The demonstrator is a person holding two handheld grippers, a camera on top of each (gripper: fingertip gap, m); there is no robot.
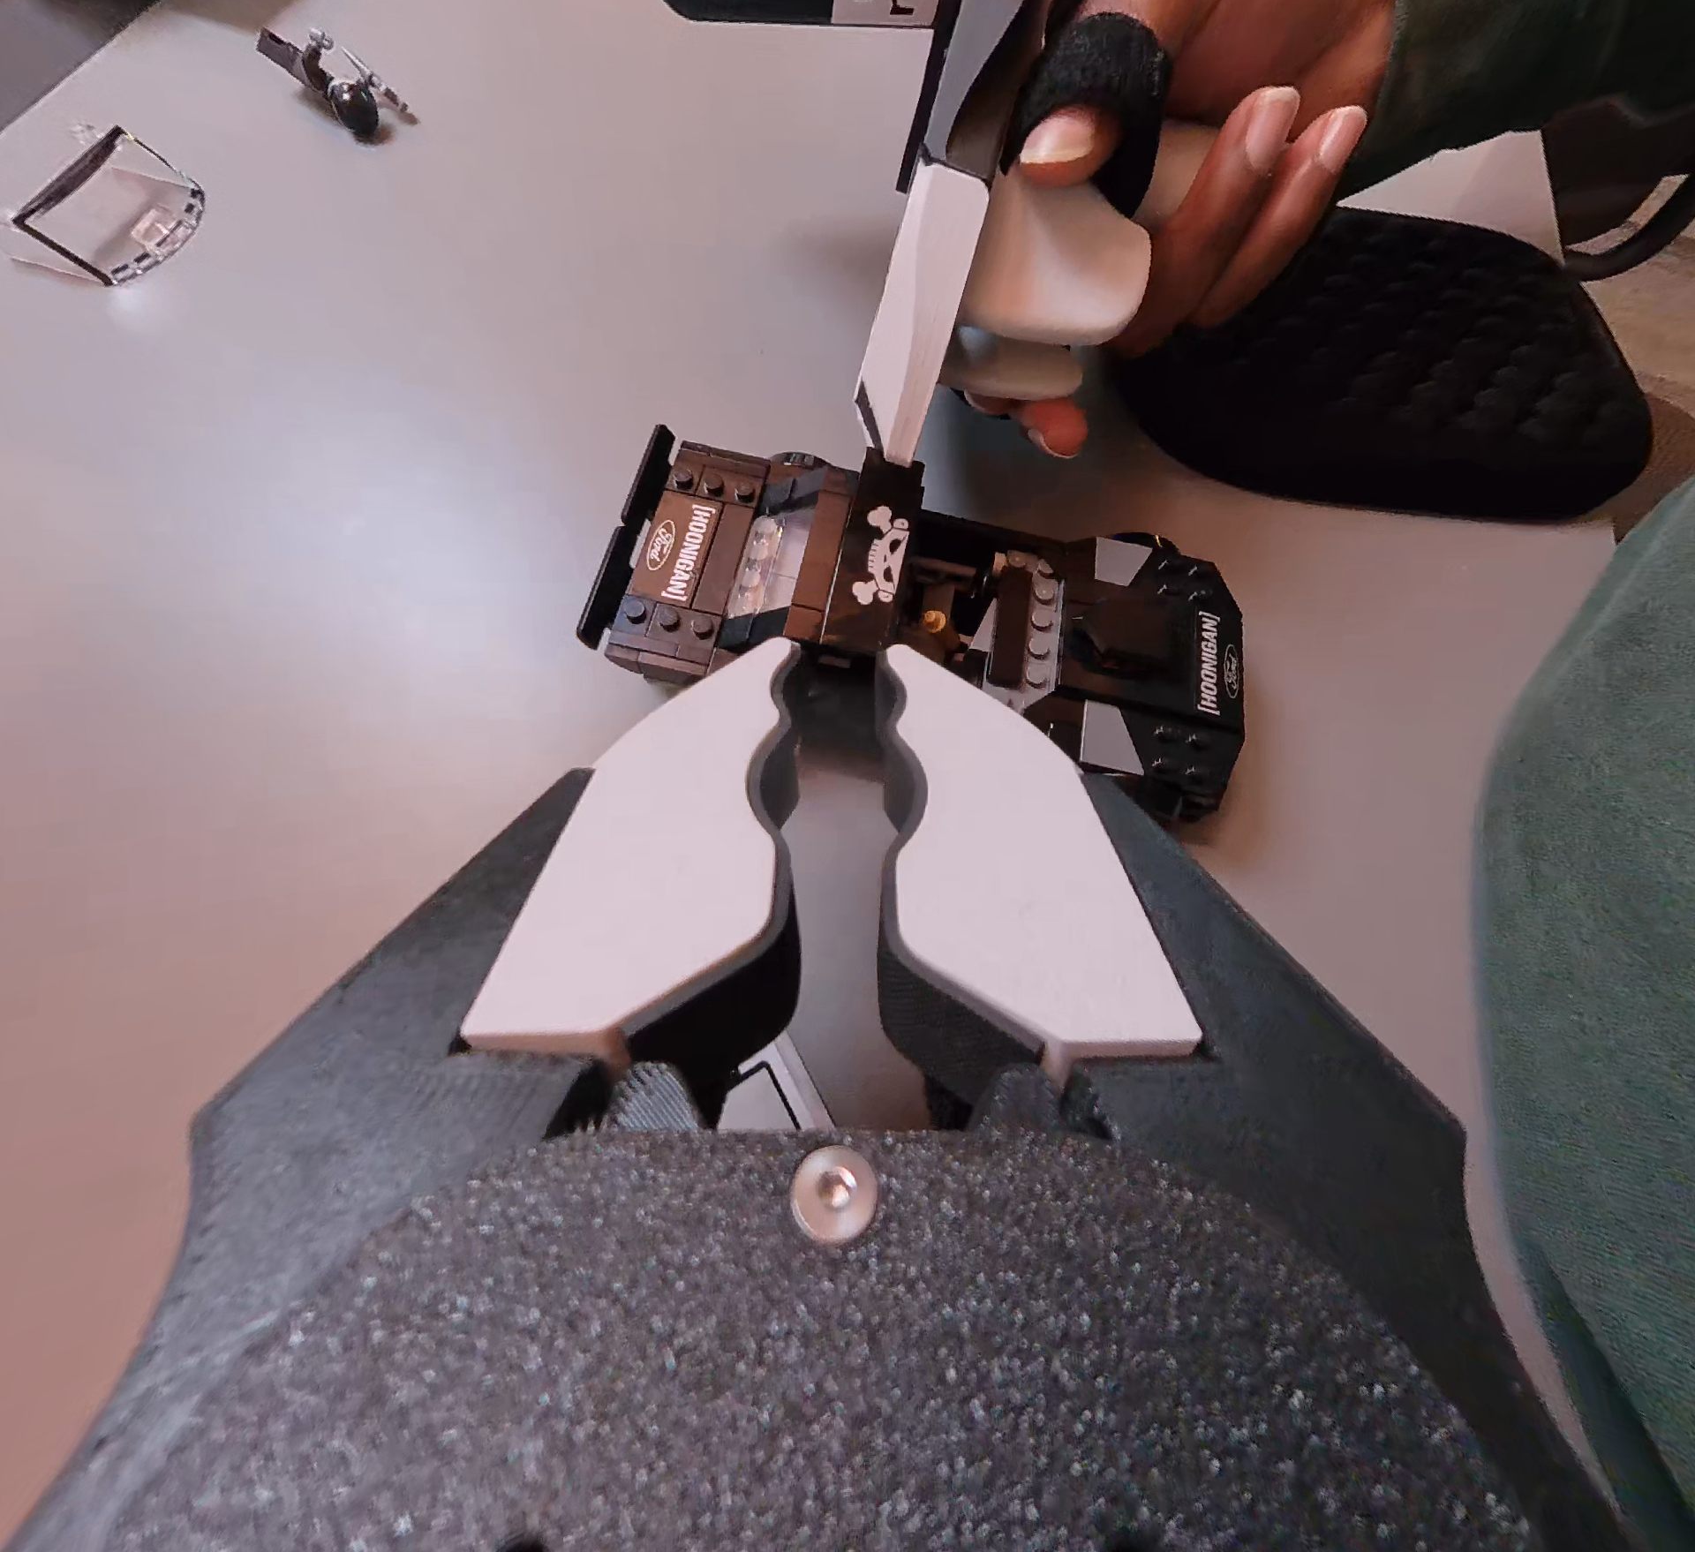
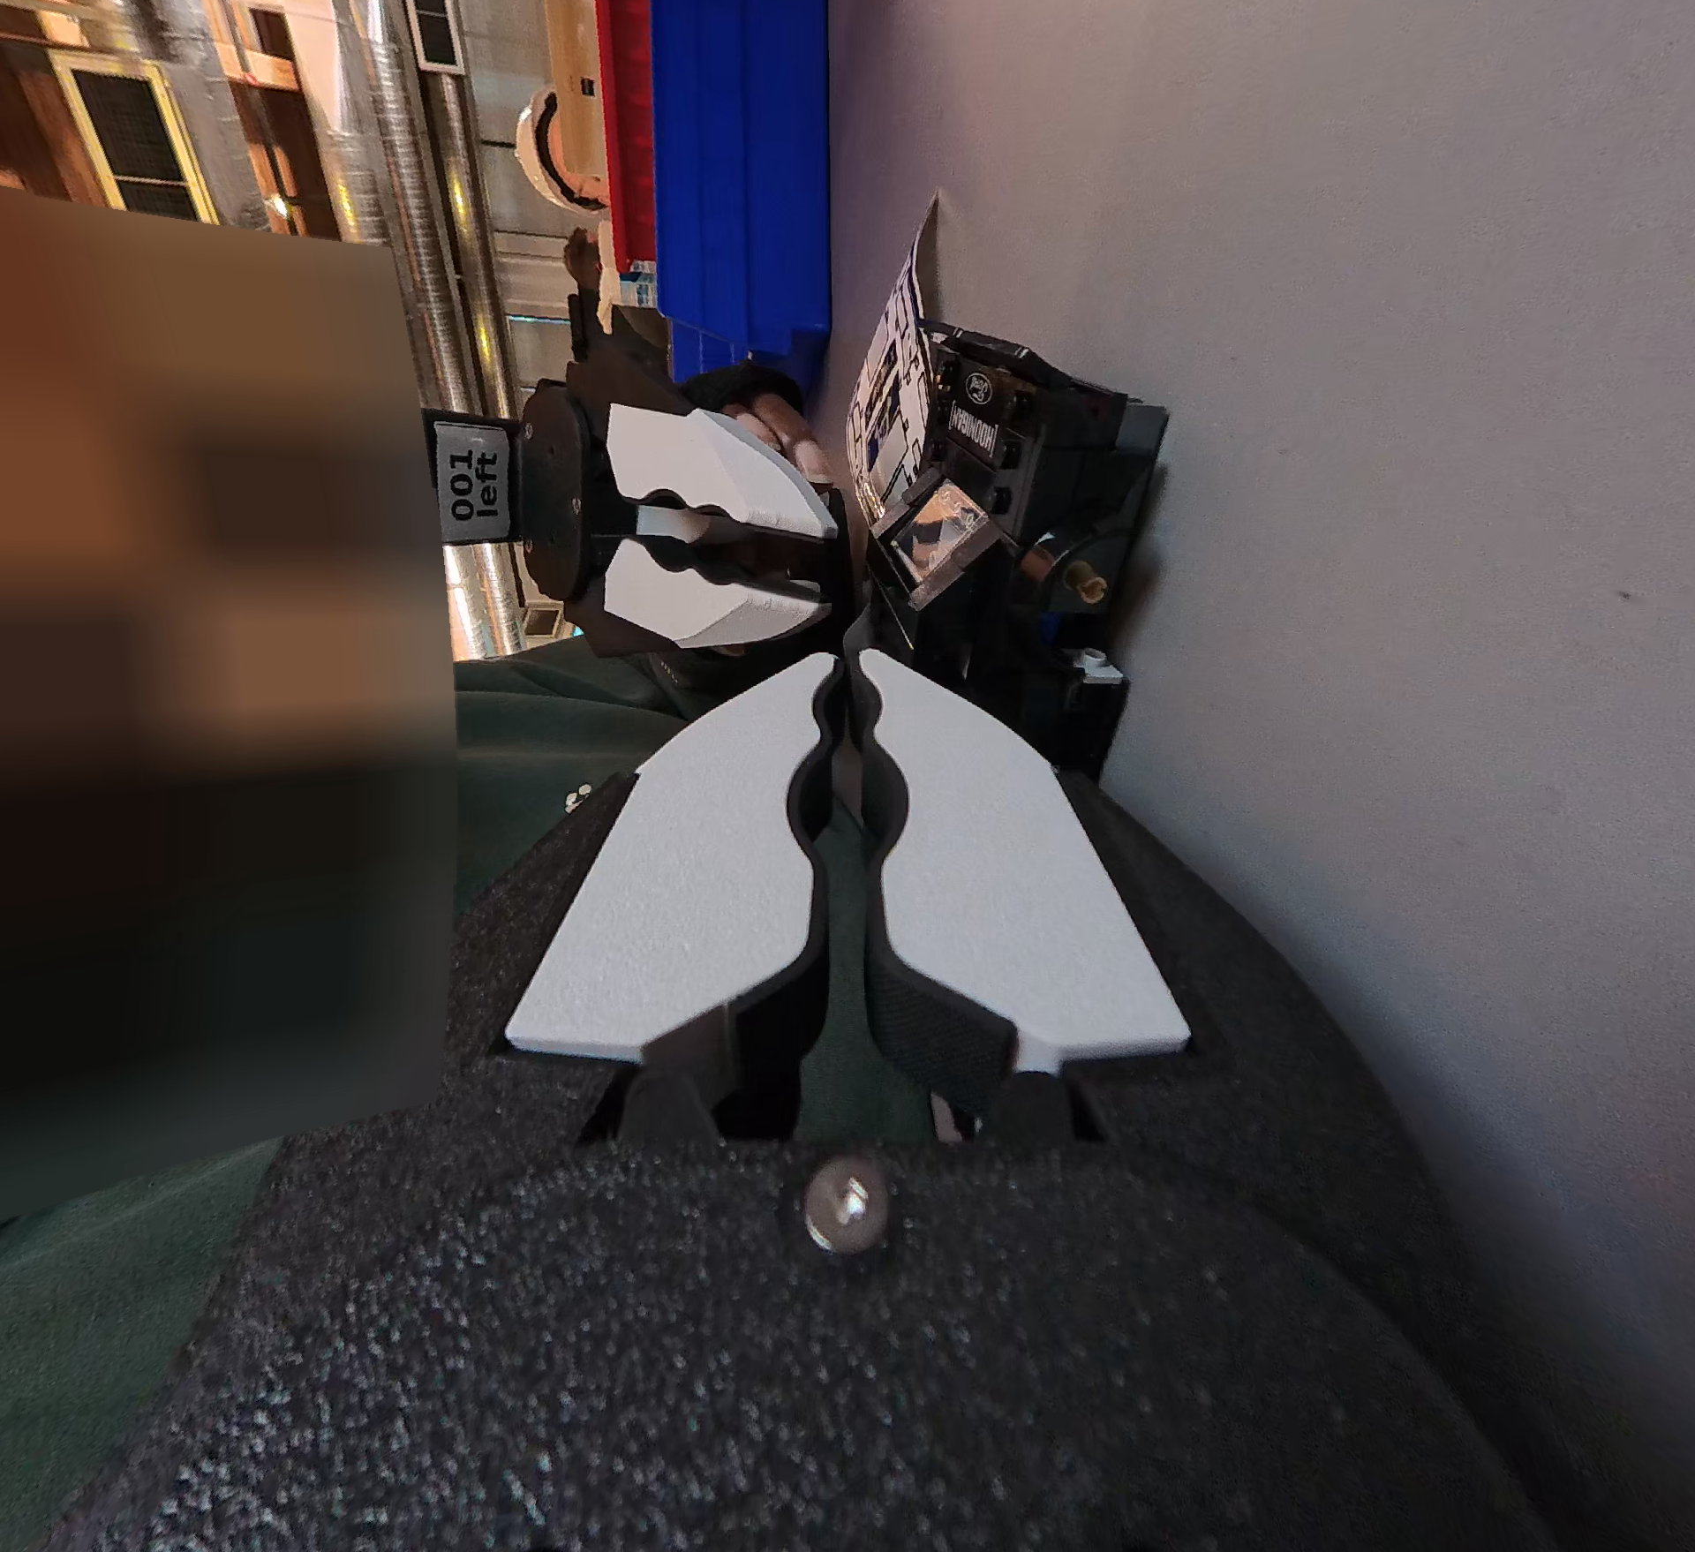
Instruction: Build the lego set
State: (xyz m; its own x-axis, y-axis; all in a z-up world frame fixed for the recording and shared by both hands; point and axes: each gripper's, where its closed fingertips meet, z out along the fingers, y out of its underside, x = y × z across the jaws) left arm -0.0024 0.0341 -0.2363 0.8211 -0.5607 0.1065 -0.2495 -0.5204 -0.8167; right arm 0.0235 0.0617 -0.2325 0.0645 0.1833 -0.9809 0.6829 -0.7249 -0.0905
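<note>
Your left gripper [image 1: 836, 655] grips the black roof panel [image 1: 871, 563] at twelve o'clock — right gripper [image 1: 888, 444], jaws nearly closed, presses its far edge onto the Lego car [image 1: 1146, 646].

Lego car's [image 1: 917, 591] near side behind left hand-held gripper [image 1: 836, 657] fingertips.

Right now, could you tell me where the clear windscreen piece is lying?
In the left wrist view the clear windscreen piece lies alone on the grey table at the far left, well apart from the black lego car, just below a small black sub-assembly.
</note>
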